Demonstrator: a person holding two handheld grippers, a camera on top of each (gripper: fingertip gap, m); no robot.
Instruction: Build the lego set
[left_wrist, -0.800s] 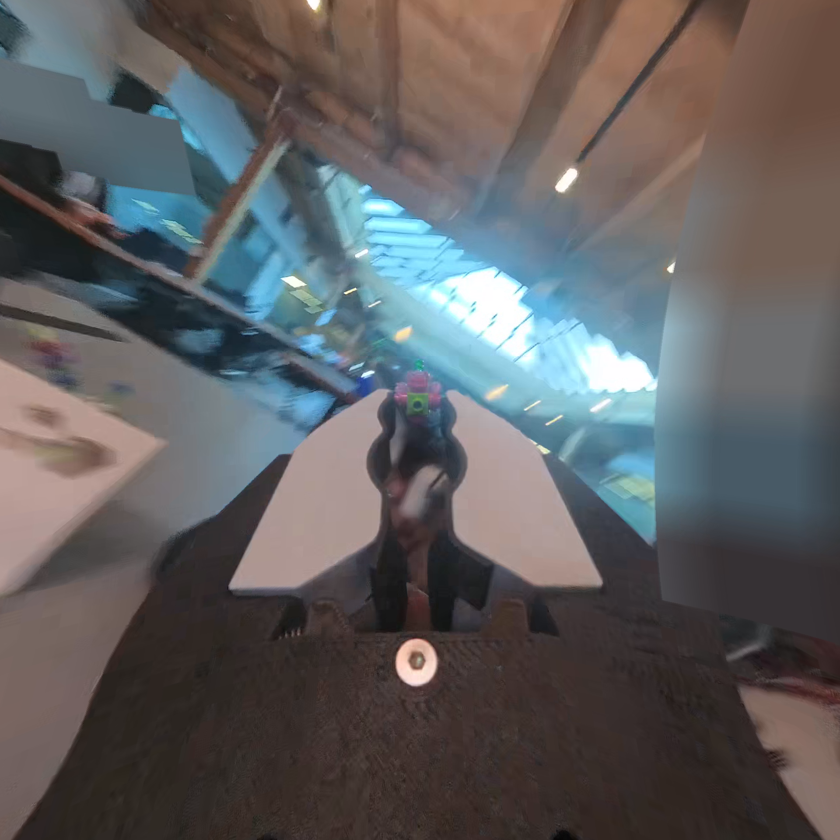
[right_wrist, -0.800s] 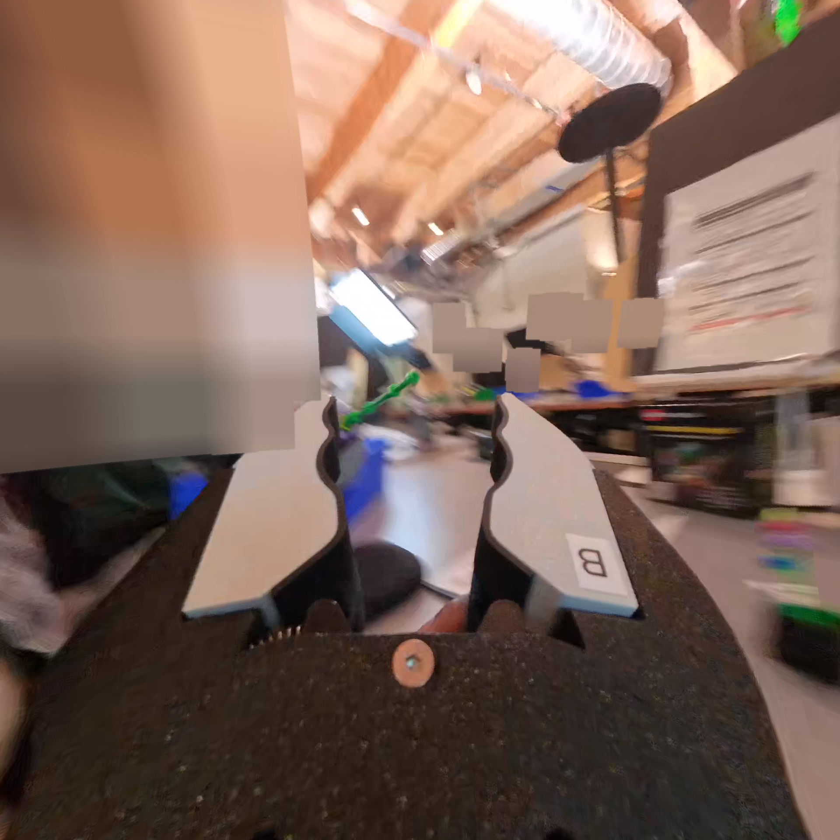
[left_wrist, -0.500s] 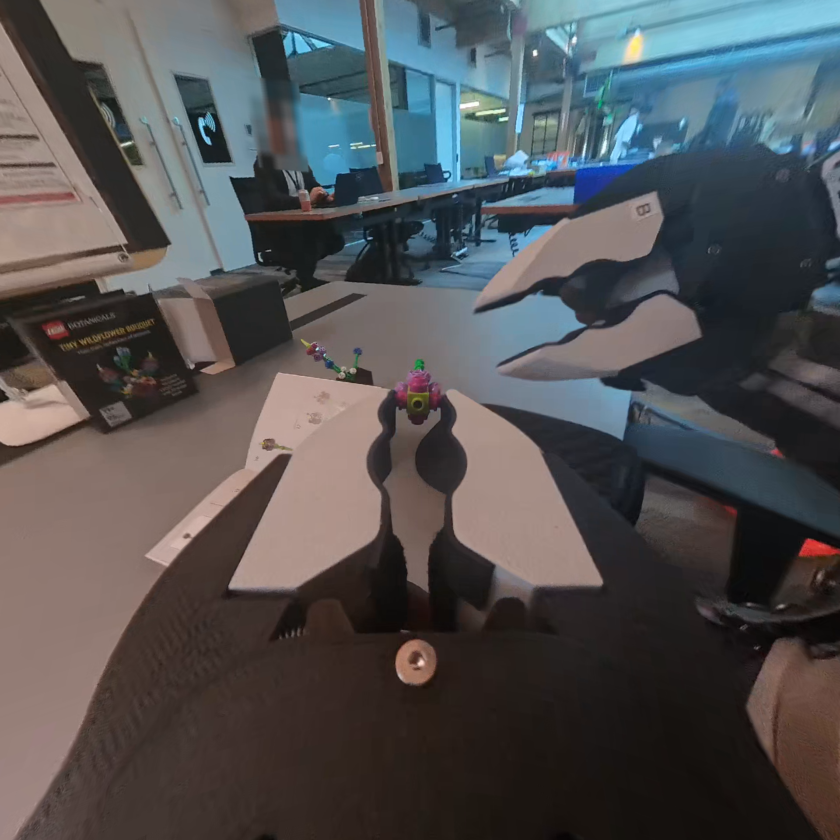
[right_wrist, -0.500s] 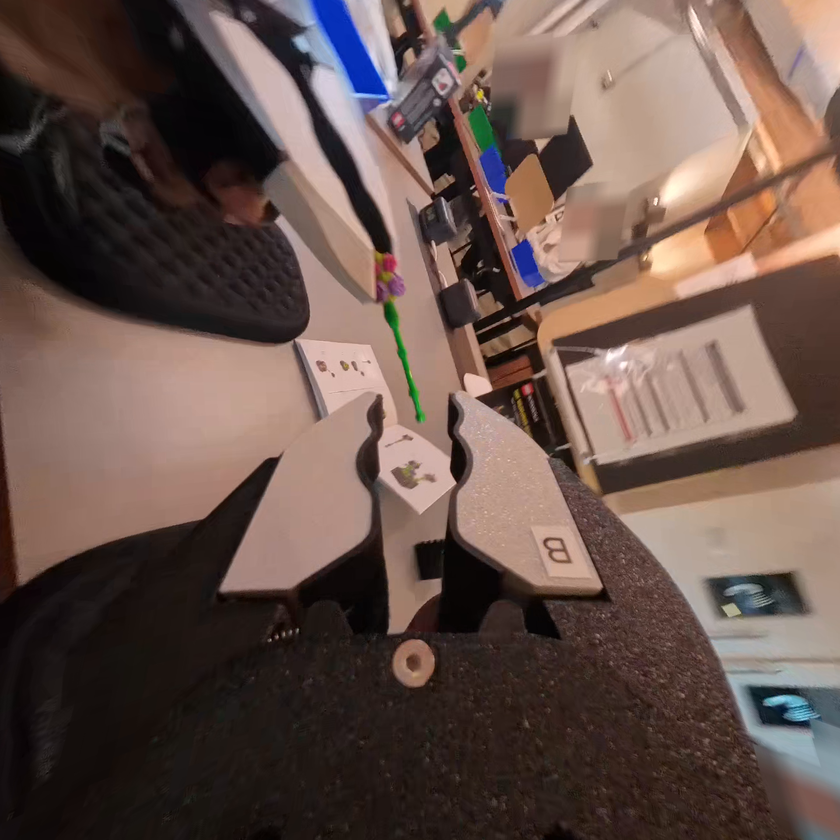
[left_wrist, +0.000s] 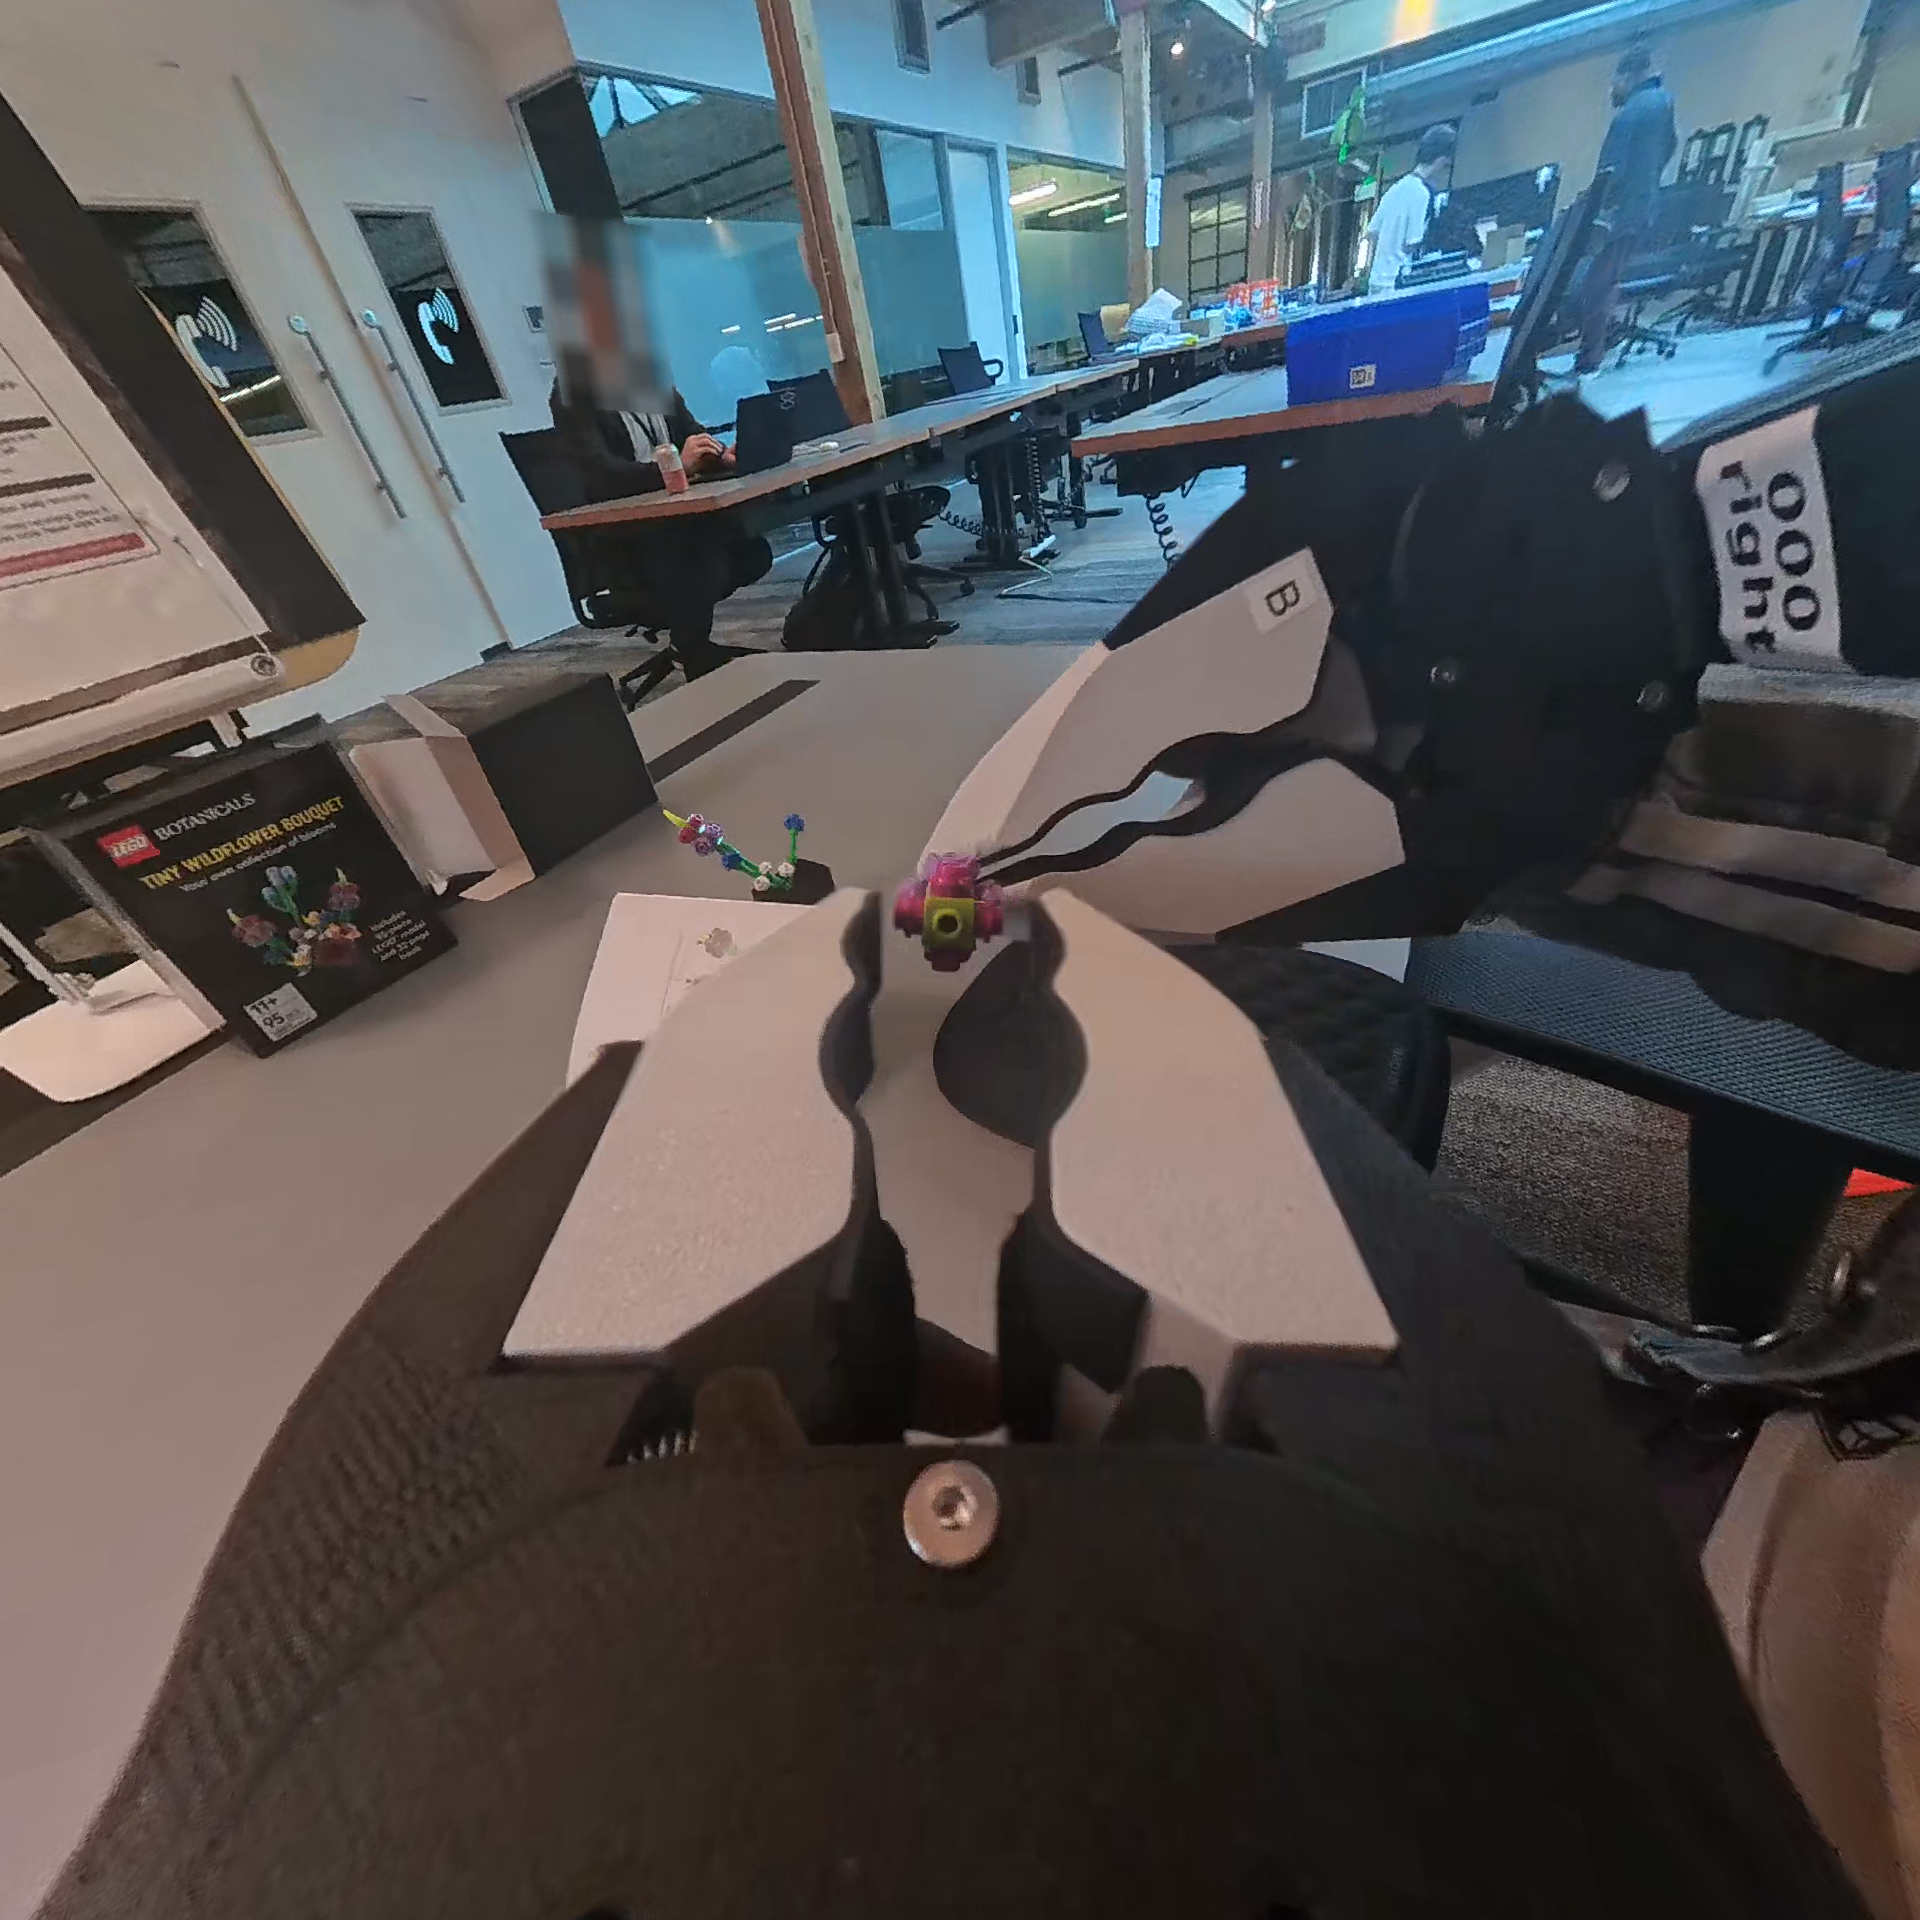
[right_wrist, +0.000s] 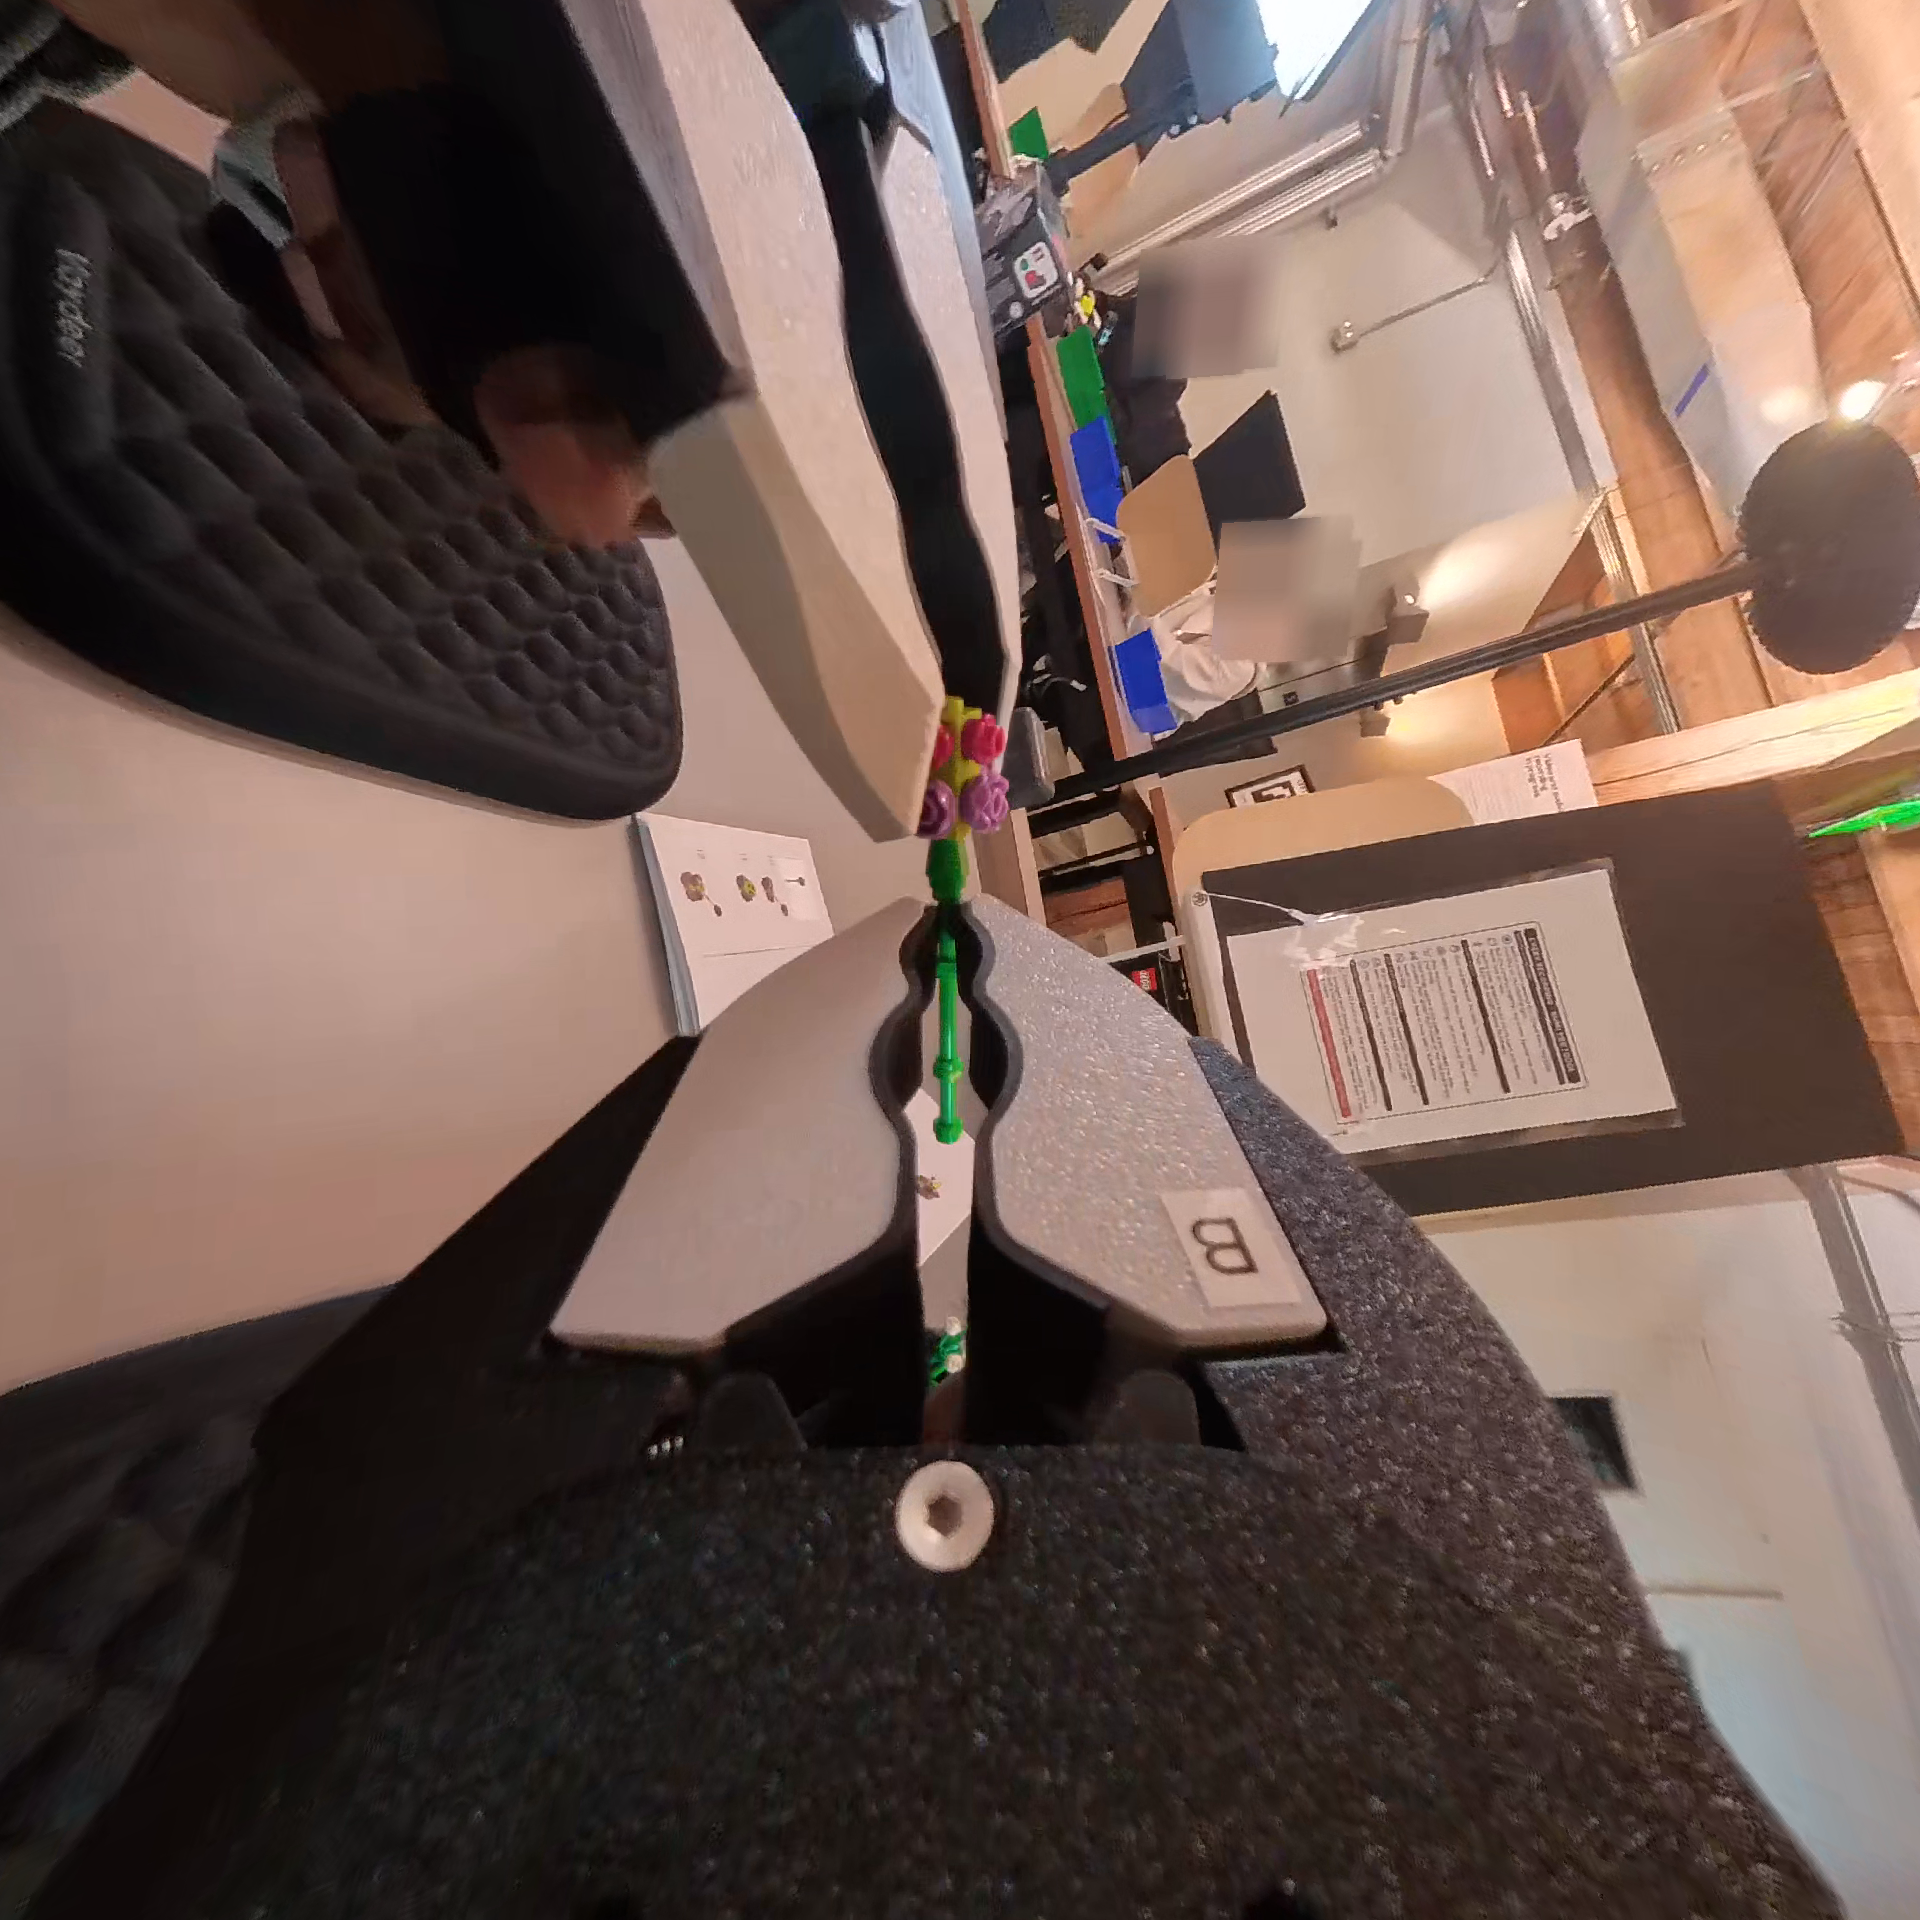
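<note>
My left gripper (left_wrist: 951, 914) is shut on a pink and purple flower head (left_wrist: 943, 920) with a lime centre, held above the grey table (left_wrist: 208, 1247). My right gripper (right_wrist: 945, 914) is shut on the flower's green stem (right_wrist: 945, 1023), which runs up into the flower head (right_wrist: 961, 774). The two grippers meet tip to tip: the right gripper (left_wrist: 992, 885) comes in from the right in the left wrist view, and the left gripper (right_wrist: 961, 748) comes down from above in the right wrist view. A partly built bouquet (left_wrist: 774, 857) stands on a black base behind.
A white instruction booklet (left_wrist: 655, 961) lies under the grippers and also shows in the right wrist view (right_wrist: 743, 914). The black Lego box (left_wrist: 260, 894) and an open black carton (left_wrist: 540, 764) stand at the left. A black mesh chair (left_wrist: 1662, 1029) is at the right. People sit at far desks. Left and right tips are no more than a few centimetres apart.
Both grippers swung down from pointing at the ceiling to the table. The right gripper was open, came in and shut on the green stem below the flower head.
</note>
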